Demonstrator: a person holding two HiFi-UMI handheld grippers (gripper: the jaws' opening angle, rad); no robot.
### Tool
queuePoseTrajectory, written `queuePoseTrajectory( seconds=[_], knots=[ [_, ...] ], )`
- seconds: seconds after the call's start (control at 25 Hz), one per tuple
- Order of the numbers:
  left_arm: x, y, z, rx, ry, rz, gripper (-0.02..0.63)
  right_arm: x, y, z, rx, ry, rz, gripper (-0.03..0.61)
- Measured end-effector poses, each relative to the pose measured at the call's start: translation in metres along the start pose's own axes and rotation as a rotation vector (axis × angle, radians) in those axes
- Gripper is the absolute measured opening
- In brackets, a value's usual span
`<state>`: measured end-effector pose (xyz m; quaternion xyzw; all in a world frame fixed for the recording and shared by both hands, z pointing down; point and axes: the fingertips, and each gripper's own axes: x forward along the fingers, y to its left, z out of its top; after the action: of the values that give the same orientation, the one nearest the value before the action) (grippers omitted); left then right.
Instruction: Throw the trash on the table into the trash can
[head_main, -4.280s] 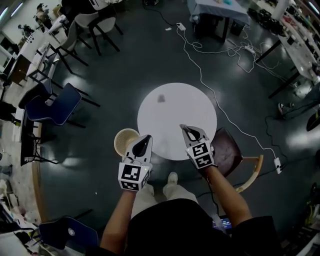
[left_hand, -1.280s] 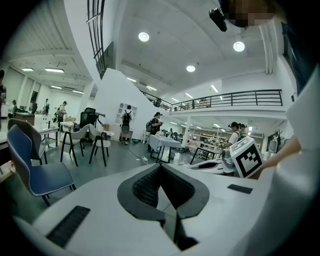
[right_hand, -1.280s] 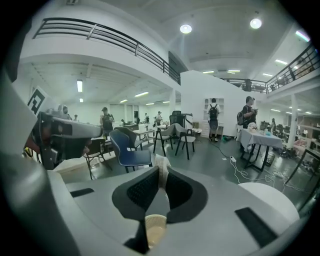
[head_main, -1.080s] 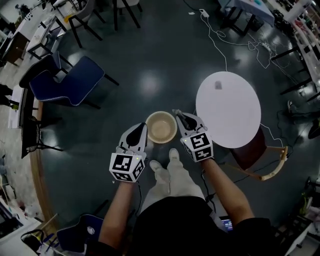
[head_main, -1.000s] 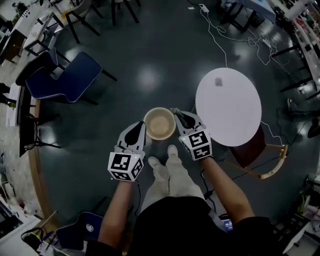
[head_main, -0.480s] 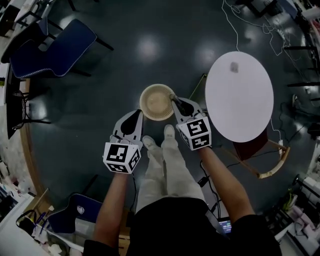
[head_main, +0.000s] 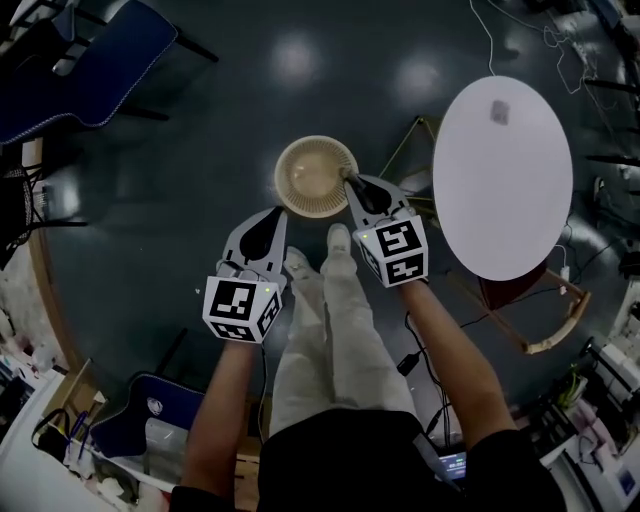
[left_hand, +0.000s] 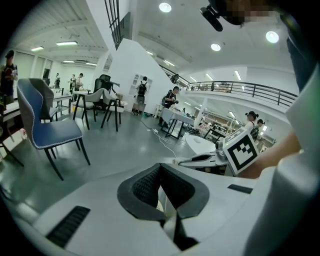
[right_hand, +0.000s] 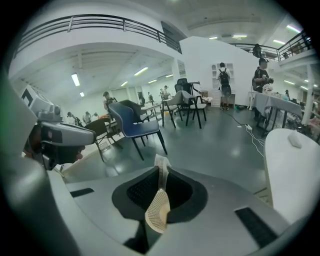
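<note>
Beige perforated trash can (head_main: 316, 176): round, open-topped, low over the dark floor (head_main: 200, 200), just ahead of the person's shoes (head_main: 340, 238). Whether it rests on the floor or hangs clear cannot be told.

Right gripper (head_main: 349, 183): jaws pinched on the can's rim, with a thin strip of its wall between the pads.

Left gripper (head_main: 273, 217): jaws pressed together with nothing between them, just beside the can and not touching it.

Trash (head_main: 499, 112): one small grey scrap on the white round table (head_main: 500, 220), well apart from the can.

Hazards, as judged:
- The hold is one-sided on a thin, flexible wall, so the can may tip, twist or slip free if swung.
- The wall may buckle under the pads.
- A light scrap could skid across the smooth tabletop when nudged.
- The chair (head_main: 505, 292) tucked by the table may catch a foot.
</note>
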<state>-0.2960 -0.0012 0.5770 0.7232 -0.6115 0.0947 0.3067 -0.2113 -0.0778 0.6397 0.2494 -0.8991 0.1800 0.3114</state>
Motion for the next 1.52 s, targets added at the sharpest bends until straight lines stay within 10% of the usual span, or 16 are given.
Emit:
queuePoseTrajectory(
  seconds=[1.52],
  knots=[
    [0.123,0.088,-0.214,-0.027,0.218,-0.001,0.008,0.205,-0.020,-0.217,0.068,0.227,0.031,0.041]
  ],
)
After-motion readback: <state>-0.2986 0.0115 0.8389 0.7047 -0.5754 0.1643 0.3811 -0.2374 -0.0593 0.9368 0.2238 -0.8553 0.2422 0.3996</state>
